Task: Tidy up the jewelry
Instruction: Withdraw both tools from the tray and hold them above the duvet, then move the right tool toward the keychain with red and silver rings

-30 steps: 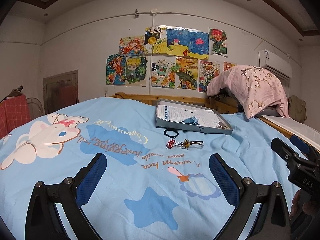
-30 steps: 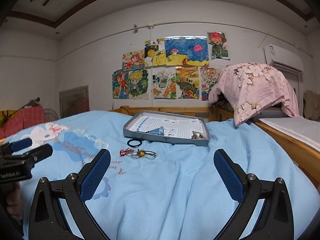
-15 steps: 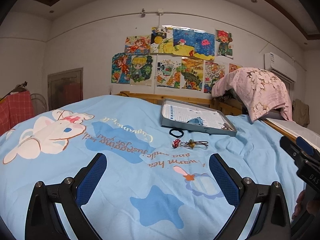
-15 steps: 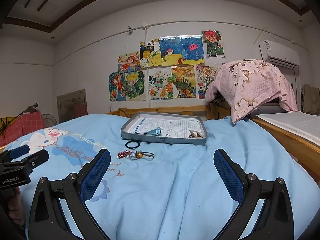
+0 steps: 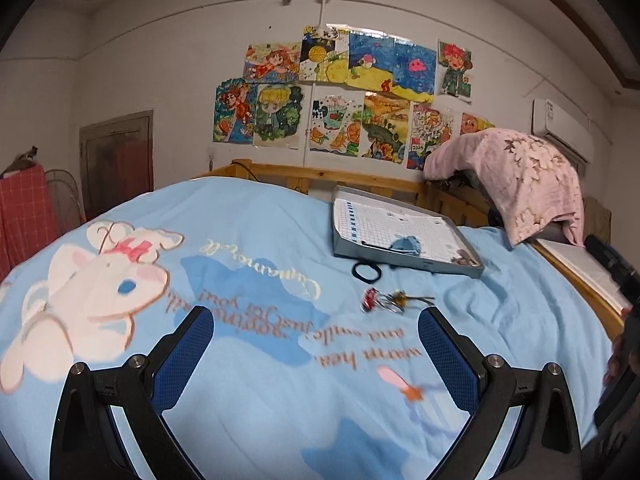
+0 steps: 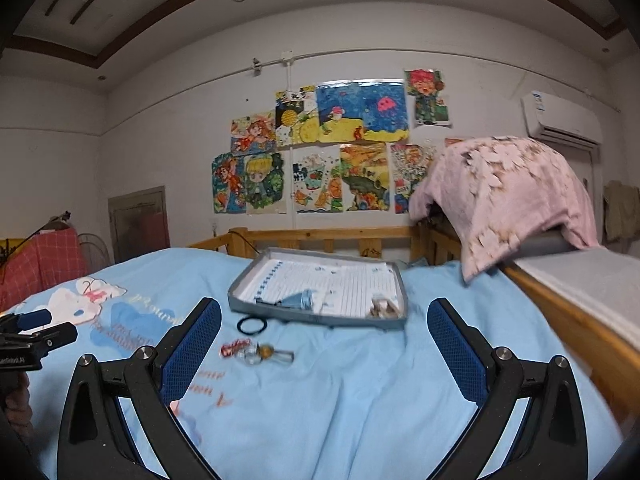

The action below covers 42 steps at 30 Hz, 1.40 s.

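A grey tray (image 5: 348, 249) (image 6: 240, 298) with a checked paper liner lies on the blue bed cover. In it lie a blue piece (image 5: 406, 245) (image 6: 298, 301) and a small pale item in the near right corner (image 5: 464, 258) (image 6: 382, 308). In front of the tray lie a black hair ring (image 5: 366, 272) (image 6: 251, 325) and a small tangle of jewelry with a red piece and a yellow bead (image 5: 390, 300) (image 6: 256, 352). My left gripper (image 5: 316, 344) is open and empty, short of the jewelry. My right gripper (image 6: 324, 336) is open and empty, near the tangle and the tray.
The bed cover (image 5: 240, 280) has a white rabbit print at the left. A wooden headboard (image 6: 320, 240) runs behind the tray. A pink blanket (image 6: 504, 196) hangs over something at the right. A wooden bed edge (image 6: 568, 320) runs along the right.
Both grippers have moved forward toward the tray and the jewelry, which now look larger. Both stay open and empty.
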Motion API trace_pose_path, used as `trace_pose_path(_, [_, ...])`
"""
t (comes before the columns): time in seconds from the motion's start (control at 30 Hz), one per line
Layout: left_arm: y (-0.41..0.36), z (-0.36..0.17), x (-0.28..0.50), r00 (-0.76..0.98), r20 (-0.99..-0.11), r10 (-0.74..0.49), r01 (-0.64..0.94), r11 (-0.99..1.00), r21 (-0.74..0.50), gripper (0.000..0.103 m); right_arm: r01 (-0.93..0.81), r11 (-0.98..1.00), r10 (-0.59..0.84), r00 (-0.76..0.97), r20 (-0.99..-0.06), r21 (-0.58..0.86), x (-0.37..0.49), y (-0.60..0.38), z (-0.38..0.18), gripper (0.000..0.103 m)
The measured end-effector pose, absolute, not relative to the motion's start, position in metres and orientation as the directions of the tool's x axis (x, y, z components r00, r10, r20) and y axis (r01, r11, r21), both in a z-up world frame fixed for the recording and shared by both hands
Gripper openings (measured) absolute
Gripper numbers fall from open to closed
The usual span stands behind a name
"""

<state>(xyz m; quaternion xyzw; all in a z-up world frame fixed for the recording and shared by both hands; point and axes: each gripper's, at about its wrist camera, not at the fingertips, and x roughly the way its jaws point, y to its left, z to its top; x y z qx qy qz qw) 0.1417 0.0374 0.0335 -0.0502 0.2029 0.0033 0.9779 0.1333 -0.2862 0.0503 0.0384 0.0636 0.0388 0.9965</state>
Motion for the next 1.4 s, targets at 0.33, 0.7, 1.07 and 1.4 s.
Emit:
trace_pose_path(0.33, [0.023,0.018,0.215,0.896,-0.442,-0.045,0.052,0.999,0.003,0.103,-0.173,0.983,0.182,0.963,-0.198,0.065,0.212,-0.276,0.050,0.101])
trace_pose_path(0.7, [0.000,-0.032,0.288,0.809,-0.554,-0.198,0.205,0.978,-0.049,0.078,-0.215,0.958,0.273,0.889,-0.368,0.192,0.307,-0.273,-0.025,0.081])
trace_pose_path(1.07, [-0.005,-0.063,0.317,0.745,-0.574,-0.339,0.292,0.940,-0.176,0.043,-0.410,0.909,0.395,0.780,-0.485,0.081,0.349,-0.219,-0.056,0.056])
trace_pose_path(1.4, [-0.013,-0.084,0.326,0.706,-0.619,-0.344,0.312,0.936,-0.164,0.035,-0.450,0.892,0.384,0.709,-0.592,0.040,0.357,-0.200,-0.083,0.038])
